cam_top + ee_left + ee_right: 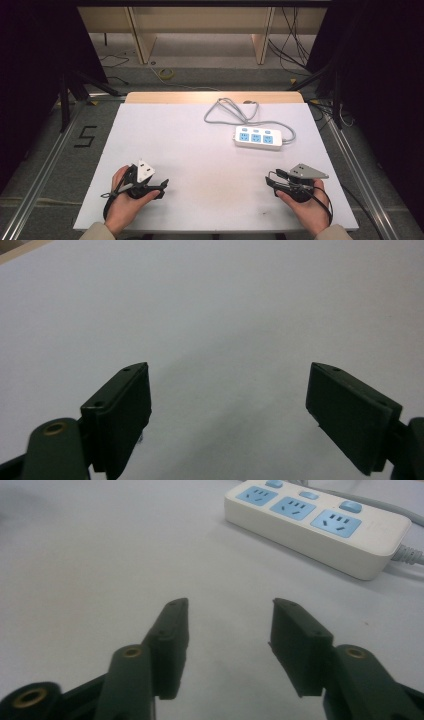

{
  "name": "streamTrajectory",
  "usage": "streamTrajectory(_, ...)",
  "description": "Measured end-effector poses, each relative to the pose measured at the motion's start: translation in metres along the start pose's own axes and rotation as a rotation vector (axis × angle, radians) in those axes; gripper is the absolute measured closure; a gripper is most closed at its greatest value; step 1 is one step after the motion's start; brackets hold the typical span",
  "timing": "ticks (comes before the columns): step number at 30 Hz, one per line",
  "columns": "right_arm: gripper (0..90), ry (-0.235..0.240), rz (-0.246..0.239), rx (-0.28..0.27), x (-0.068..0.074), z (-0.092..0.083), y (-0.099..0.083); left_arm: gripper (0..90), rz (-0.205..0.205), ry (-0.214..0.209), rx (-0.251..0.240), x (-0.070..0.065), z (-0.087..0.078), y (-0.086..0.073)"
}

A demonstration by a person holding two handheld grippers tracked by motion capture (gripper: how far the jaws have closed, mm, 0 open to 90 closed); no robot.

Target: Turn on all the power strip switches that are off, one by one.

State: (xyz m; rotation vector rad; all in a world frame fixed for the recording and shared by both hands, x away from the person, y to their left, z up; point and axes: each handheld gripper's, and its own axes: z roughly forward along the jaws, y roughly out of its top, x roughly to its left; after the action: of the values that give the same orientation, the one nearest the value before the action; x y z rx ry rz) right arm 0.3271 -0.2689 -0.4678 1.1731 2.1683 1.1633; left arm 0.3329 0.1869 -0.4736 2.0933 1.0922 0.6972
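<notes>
High view: power strip (257, 137) lies far right on the table (165, 130), well apart from both grippers. Left gripper view: left gripper (227, 405) gapes, empty. Right gripper view: right gripper (227, 630) spread wide, empty; the strip looks rigid, light, smooth, best pinched across its long sides.

One mark reads — a black "5" (86, 136) taped on the grey floor (45, 140), beyond the left hand's fingers.

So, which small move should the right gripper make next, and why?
Probably a short reach forward toward the power strip. The right gripper is open with nothing between its fingers, and the strip lies a little ahead of it on the table, untouched, its cable looped behind. The left gripper is also open over bare table, farther from the strip.
</notes>
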Motion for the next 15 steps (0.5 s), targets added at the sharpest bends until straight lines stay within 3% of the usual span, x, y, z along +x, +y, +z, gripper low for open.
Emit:
streamTrajectory(4, 67.0, 0.005, -0.017, 0.001, -0.001, -0.001, 0.003, 18.2, 0.001, -0.003, 0.000, -0.001, -0.001, -0.001)
streamTrajectory(5, 67.0, 0.005, -0.017, 0.001, -0.001, -0.001, 0.003, 18.2, 0.001, -0.003, 0.000, -0.001, -0.001, -0.001)
streamTrajectory(6, 74.7, -0.009, -0.025, 0.001, -0.001, -0.003, 0.005, 18.2, 0.001, -0.001, -0.003, -0.001, -0.001, -0.001)
streamTrajectory(10, 85.2, -0.036, -0.045, 0.011, -0.002, -0.005, 0.010, 18.2, 0.002, -0.001, -0.002, -0.001, -0.001, 0.000)
streamTrajectory(12, 90.0, -0.051, -0.056, 0.024, -0.003, -0.005, 0.011, 18.3, 0.001, -0.001, 0.000, -0.001, -0.001, 0.000)
streamTrajectory(15, 90.0, -0.065, -0.062, 0.038, -0.005, -0.004, 0.014, 18.5, -0.005, 0.003, -0.002, -0.001, -0.001, 0.000)
